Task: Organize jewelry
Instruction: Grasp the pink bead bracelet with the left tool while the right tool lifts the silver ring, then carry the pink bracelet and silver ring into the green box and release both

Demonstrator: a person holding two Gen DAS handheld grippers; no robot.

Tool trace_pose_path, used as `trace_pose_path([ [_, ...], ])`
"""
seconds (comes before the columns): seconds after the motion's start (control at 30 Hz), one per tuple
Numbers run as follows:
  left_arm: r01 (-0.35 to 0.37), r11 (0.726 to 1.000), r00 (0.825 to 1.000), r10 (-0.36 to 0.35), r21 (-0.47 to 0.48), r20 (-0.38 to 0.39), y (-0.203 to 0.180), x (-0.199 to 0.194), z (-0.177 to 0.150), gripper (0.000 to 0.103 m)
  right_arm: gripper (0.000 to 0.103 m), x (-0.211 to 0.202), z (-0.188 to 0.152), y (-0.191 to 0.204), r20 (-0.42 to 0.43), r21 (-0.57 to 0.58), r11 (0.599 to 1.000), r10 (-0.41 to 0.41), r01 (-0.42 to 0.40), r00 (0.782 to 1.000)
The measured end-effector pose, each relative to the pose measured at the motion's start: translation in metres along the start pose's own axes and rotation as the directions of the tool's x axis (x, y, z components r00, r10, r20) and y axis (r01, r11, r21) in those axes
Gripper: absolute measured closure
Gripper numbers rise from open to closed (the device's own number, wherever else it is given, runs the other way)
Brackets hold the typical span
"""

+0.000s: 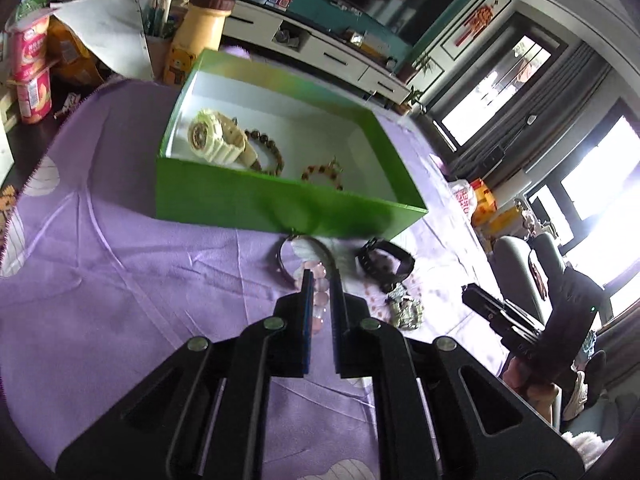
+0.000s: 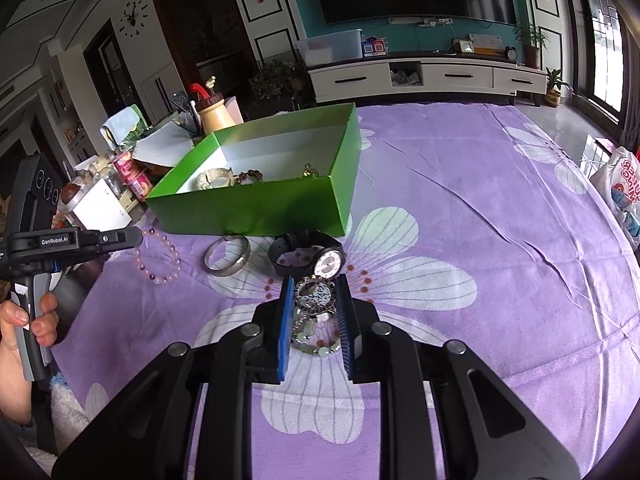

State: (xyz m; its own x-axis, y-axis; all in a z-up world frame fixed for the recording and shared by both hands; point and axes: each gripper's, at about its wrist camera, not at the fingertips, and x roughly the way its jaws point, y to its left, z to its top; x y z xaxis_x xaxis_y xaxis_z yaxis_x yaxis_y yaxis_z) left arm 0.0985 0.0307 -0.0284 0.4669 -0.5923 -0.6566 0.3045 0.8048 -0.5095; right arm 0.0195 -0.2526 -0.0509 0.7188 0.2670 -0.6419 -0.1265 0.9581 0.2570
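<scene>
A green box (image 1: 256, 200) (image 2: 256, 208) on the purple cloth holds a cream watch (image 1: 218, 140), a brown bead bracelet (image 1: 268, 152) and an amber bracelet (image 1: 324, 174). In front of it lie a pink bead bracelet (image 2: 158, 258) (image 1: 320, 300), a silver bangle (image 2: 227, 256) (image 1: 308, 250) and a black watch (image 2: 310, 258) (image 1: 386, 262). My left gripper (image 1: 321, 284) is narrowly open with the pink beads between its fingers. My right gripper (image 2: 315, 294) is open around a leopard-face watch (image 2: 314, 300) lying on the cloth.
Yogurt cups (image 1: 34, 76), a yellow bear bottle (image 1: 198, 36) and papers crowd the table's far left. A plastic bag (image 2: 620, 184) sits off the right edge. The flowered purple cloth (image 2: 480, 220) stretches to the right of the box.
</scene>
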Motion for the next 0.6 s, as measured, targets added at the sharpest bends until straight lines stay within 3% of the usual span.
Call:
trace_pose_path([
  [0.27,-0.007,1.000,0.999,0.007,0.007,0.050,-0.003,-0.023,0.020,0.096,0.082,-0.008,0.018,0.016,0.027,-0.035,0.999,0.038,-0.037,0.999],
  [0.6,-0.064,0.997,0.994,0.060,0.037,0.087,-0.010,-0.019,0.067,0.096,0.082,0.007,0.074,0.029,0.065,-0.070,0.995,0.072,-0.068,0.995],
])
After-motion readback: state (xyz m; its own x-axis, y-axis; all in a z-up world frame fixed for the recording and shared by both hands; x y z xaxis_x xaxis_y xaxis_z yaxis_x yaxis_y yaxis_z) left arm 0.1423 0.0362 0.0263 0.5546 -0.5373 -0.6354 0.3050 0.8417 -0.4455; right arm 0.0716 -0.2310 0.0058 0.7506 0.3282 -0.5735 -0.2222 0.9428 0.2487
